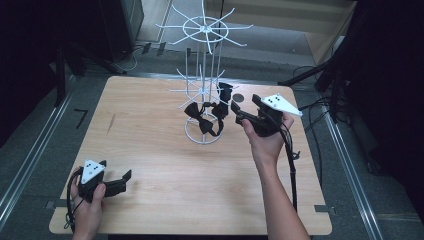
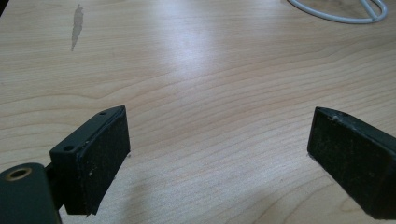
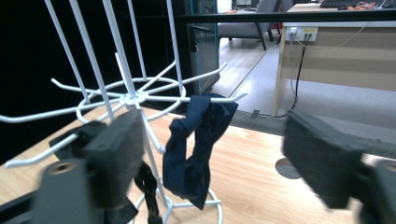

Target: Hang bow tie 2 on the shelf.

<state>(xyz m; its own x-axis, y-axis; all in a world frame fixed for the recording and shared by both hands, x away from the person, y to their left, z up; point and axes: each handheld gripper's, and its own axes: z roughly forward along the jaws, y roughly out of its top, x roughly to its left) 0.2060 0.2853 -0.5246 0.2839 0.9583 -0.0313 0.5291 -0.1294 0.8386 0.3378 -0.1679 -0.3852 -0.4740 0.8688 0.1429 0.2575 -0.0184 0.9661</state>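
Dark navy bow tie (image 3: 198,144) hangs by its band from one arm of the lower ring of the white wire rack (image 3: 126,98), dangling free above the rack's base ring. In the high view the same tie (image 1: 225,92) sits on the rack's right side, just beside the right gripper (image 1: 239,114). Two more black bow ties (image 1: 202,117) hang lower on the rack's near side; they overlap each other and the base ring, so their outlines run together and the bands are hard to separate.

Right gripper: jaws apart, nothing between the pads; the tie hangs beyond them, not touched. Both jaws are motion-blurred in the right gripper view, and the left one covers part of the rack and another dark tie behind it. Right hand (image 1: 267,142) holds the gripper at the rack's right, clear of the table top.

Left gripper (image 1: 125,176): low at the near left corner of the wooden table (image 1: 150,125), well apart from the rack. Jaws wide apart over bare wood; pads worn and dusty. The rack's base ring (image 2: 341,11) is cut off at the top edge of the left gripper view. A grey smear (image 2: 77,25) marks the wood farther off.

No readable writing or labels; the dots on the grey gripper plates are too small to make out.
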